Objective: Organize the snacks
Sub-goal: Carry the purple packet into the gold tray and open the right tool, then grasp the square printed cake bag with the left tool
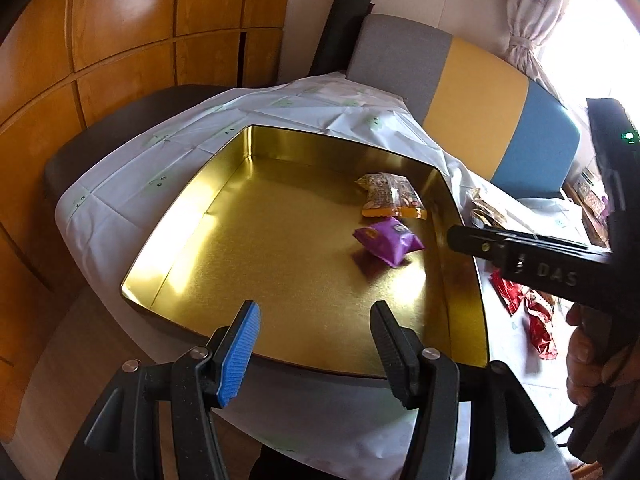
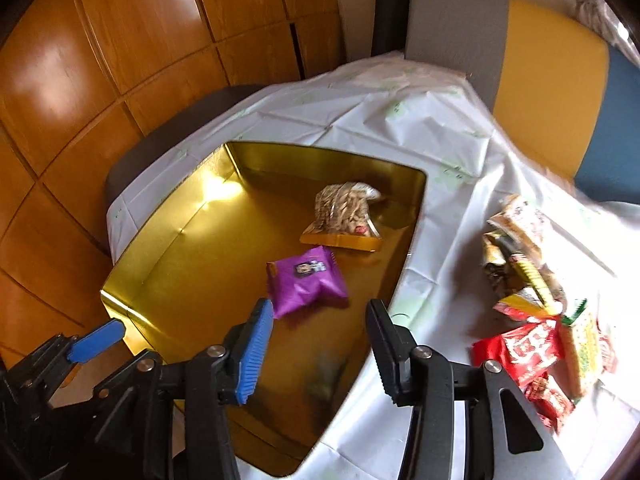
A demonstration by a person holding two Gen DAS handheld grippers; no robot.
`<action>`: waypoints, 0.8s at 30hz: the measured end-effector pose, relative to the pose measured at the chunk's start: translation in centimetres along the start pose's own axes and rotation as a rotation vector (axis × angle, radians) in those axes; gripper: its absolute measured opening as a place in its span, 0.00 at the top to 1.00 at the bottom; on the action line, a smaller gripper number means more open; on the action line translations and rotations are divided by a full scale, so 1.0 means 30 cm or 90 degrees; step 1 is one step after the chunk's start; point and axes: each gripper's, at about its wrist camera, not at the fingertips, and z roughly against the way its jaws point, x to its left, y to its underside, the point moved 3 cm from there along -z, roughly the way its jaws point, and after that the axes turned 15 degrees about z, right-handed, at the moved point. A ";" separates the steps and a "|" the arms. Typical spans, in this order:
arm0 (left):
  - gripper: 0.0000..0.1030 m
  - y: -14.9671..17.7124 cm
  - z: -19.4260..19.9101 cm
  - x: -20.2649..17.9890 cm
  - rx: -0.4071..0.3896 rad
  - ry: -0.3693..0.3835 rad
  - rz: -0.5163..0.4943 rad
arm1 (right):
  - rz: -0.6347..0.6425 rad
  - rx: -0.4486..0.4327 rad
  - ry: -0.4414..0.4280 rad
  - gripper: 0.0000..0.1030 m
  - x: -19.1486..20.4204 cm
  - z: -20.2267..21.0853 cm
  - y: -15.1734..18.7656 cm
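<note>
Right wrist: right gripper point(image 2: 320, 344) empty, jaws apart, over gold tin point(image 2: 192, 280); snack pile point(image 2: 532, 300) right of tin, nearer it than parted, empty left gripper point(image 1: 316, 352).

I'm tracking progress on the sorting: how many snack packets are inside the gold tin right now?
2. A purple packet lies mid-tin, just ahead of the right gripper; a peanut packet lies beyond it, near the tin's far right wall. None looks hidden.
</note>
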 end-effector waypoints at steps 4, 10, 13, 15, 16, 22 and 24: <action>0.44 0.005 0.007 -0.020 -0.004 -0.002 -0.013 | -0.005 -0.018 0.015 0.47 -0.017 0.043 0.020; 0.44 0.018 0.012 -0.042 -0.002 -0.004 -0.026 | -0.019 -0.029 0.026 0.43 -0.038 0.079 0.049; 0.44 0.023 0.015 -0.053 -0.002 -0.004 -0.032 | -0.031 -0.034 0.031 0.38 -0.049 0.092 0.063; 0.44 0.024 0.015 -0.059 -0.002 0.000 -0.034 | -0.035 -0.037 0.033 0.37 -0.059 0.102 0.074; 0.44 0.025 0.017 -0.061 -0.003 0.002 -0.037 | -0.036 -0.040 0.038 0.33 -0.066 0.109 0.080; 0.44 0.038 0.017 -0.077 -0.003 0.013 -0.050 | -0.064 -0.052 0.073 0.24 -0.159 0.173 0.134; 0.44 0.043 0.019 -0.089 -0.001 0.019 -0.059 | -0.075 -0.048 0.093 0.22 -0.208 0.198 0.161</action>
